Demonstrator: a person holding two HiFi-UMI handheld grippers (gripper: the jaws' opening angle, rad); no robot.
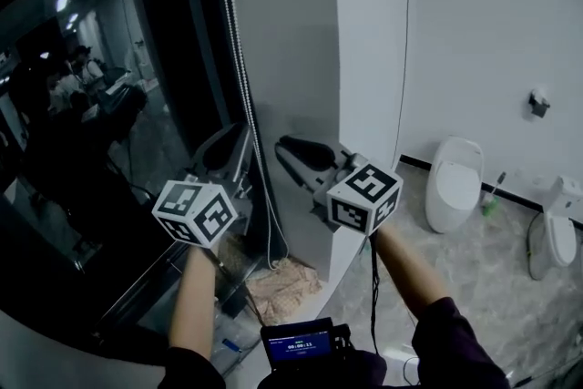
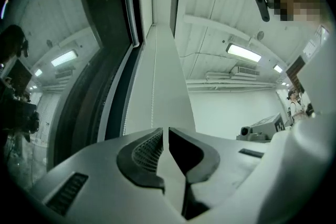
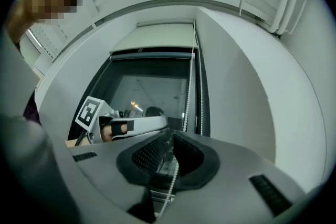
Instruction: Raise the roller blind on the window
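Note:
The roller blind [image 3: 157, 36] is rolled high at the top of the dark window [image 1: 109, 123]; its bottom bar [image 3: 152, 55] sits near the top of the glass. A white bead chain [image 1: 239, 50] hangs down the window's right edge. My right gripper [image 1: 284, 146] is shut on this bead chain [image 3: 188, 97], which runs between its pads [image 3: 152, 155] and out below them. My left gripper [image 1: 239, 134] is just left of it, against the chain. Its jaws [image 2: 166, 131] stand almost together with only a thin slit, and the bead chain [image 2: 153, 60] disappears behind the left finger.
A white wall pillar [image 1: 301, 32] stands right of the window. On the marble floor to the right are a white urinal [image 1: 454, 185], a toilet [image 1: 551, 237] and a brush [image 1: 492, 196]. A crumpled cloth [image 1: 284, 287] lies below the chain. A small screen [image 1: 301, 343] is at my chest.

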